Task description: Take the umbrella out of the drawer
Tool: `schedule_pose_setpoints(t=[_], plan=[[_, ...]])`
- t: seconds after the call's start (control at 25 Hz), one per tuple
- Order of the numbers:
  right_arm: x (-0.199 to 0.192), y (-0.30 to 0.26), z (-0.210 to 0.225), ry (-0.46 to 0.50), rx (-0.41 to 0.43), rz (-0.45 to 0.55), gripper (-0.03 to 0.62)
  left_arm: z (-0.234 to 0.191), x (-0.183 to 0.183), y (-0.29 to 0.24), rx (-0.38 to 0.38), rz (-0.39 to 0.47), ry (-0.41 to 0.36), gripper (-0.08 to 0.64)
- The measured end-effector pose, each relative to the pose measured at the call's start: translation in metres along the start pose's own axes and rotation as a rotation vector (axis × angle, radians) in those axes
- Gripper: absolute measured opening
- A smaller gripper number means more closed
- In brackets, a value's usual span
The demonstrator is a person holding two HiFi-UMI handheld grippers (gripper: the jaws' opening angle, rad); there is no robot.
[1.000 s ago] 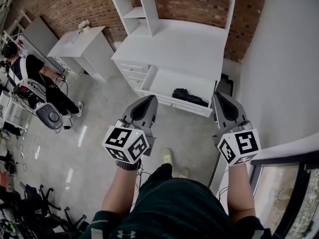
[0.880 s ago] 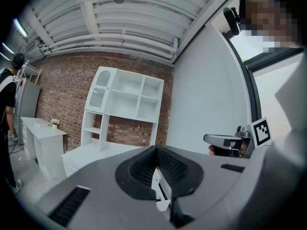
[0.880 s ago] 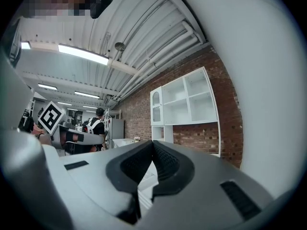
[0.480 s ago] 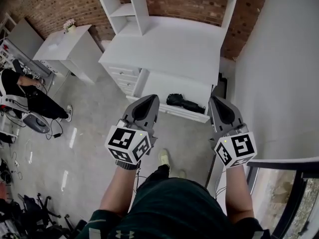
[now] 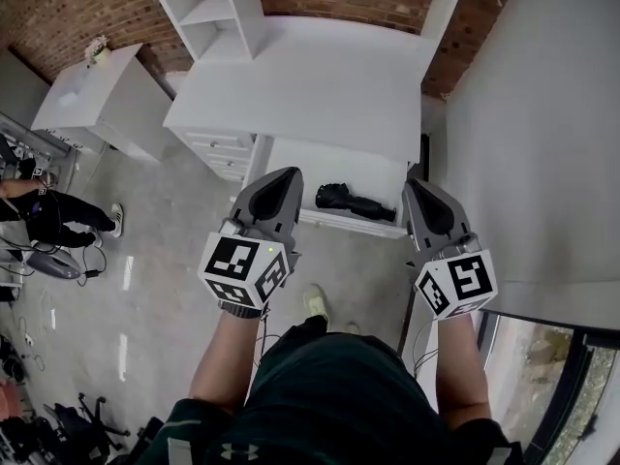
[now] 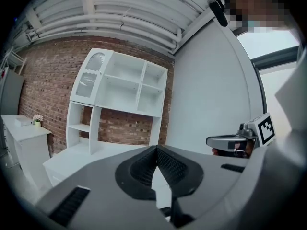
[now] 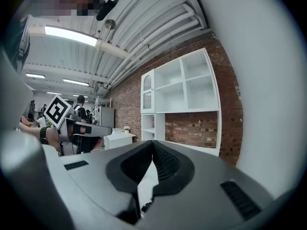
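Note:
A folded black umbrella [image 5: 353,201] lies in the open white drawer [image 5: 296,163] under the desk top, toward the drawer's right half. My left gripper [image 5: 289,174] hovers in front of the drawer's left part, shut and holding nothing. My right gripper [image 5: 411,184] is level with the drawer's right end, just right of the umbrella, also shut and empty. In the left gripper view the jaws meet at the left gripper [image 6: 156,147], and the right gripper [image 6: 231,142] shows beside it. The right gripper [image 7: 153,142] points at the shelf unit with its jaws together.
A white desk [image 5: 310,85] with a shelf unit [image 5: 208,8] stands against a brick wall. A stack of small drawers [image 5: 225,153] sits left of the open one. A white side table [image 5: 87,100] is at far left, a white wall [image 5: 542,114] close on the right. A seated person [image 5: 39,216] is at left.
Both grippers have come closer to the desk and a little lower. The drawer and umbrella now lie right between their tips. Both stayed shut.

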State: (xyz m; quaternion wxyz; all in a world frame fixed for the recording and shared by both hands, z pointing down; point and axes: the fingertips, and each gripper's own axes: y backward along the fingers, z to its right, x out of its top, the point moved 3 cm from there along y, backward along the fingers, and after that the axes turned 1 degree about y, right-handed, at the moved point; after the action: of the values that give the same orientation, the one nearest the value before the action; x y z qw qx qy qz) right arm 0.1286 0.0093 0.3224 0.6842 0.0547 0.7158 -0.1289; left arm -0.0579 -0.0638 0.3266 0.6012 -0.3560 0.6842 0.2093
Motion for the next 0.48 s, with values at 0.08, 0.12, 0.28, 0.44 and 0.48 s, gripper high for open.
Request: schedule_pose_setpoints(t=[0.08,0.12,0.28,0.44,0.48], plan=[[-0.008,-0.014,0.000,0.012,0.008,-0.012,0.005,-0.013,-0.004,-0.009,-0.006,-0.007,0.003,0.006],[-0.014,-0.021,0.000,0.020,0.015,-0.025,0.005,-0.019,-0.006,-0.013,-0.010,-0.009,0.006,0.006],[-0.045,-0.045,0.001,0.043,0.025,-0.109,0.005,-0.042,-0.012,-0.024,-0.023,-0.015,0.016,0.006],[-0.069,-0.058,0.002,0.064,0.049,-0.174,0.005,-0.054,-0.021,-0.031,-0.025,-0.022,0.027,0.006],[-0.074,-0.062,0.003,0.072,0.061,-0.185,0.005,-0.056,-0.024,-0.035,-0.024,-0.023,0.027,0.006]])
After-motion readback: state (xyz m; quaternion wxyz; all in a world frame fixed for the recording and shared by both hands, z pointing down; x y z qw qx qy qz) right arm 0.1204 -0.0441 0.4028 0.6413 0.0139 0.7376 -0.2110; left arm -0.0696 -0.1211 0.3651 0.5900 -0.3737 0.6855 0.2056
